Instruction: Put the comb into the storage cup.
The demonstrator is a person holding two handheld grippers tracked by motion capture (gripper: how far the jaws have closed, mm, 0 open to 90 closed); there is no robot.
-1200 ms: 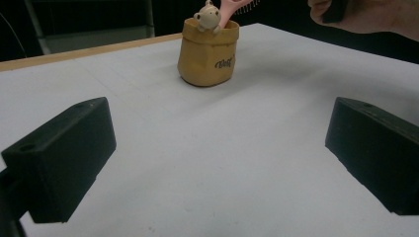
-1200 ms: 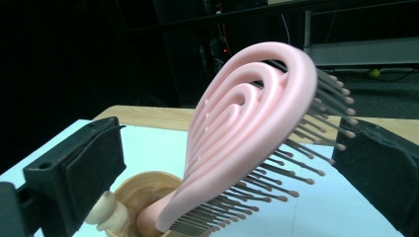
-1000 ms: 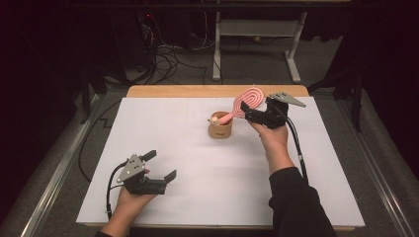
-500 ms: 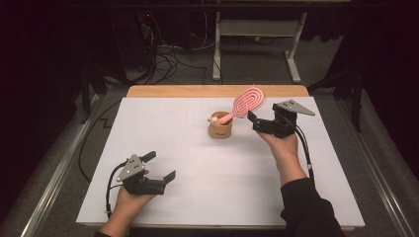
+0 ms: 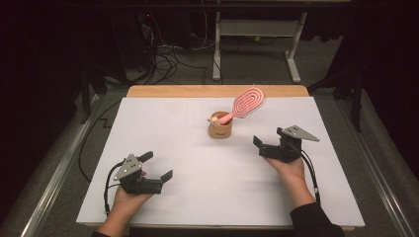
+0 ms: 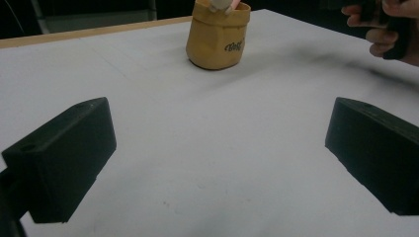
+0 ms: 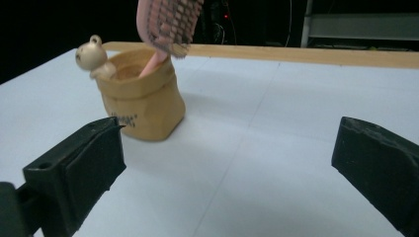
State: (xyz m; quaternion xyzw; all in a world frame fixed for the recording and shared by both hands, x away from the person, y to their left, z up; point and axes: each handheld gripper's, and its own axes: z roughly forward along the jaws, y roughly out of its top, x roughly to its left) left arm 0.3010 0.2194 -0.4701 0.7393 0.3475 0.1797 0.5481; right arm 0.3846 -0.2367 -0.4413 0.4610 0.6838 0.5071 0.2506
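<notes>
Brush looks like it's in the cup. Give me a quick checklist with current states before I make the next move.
1. Pink brush handle down in the tan cup, head leaning out over the rim: ok.
2. Cup upright on the white table: ok.
3. Right tool open, holding nothing, apart from the cup: ok.
4. Left tool open, holding nothing, near the table's front edge: ok.
5. Brush steady enough not to tip the cup: cannot tell.
6. Small bear figure at the cup rim in place: ok.

High view overhead; gripper views share cup (image 6: 218, 35).
</notes>
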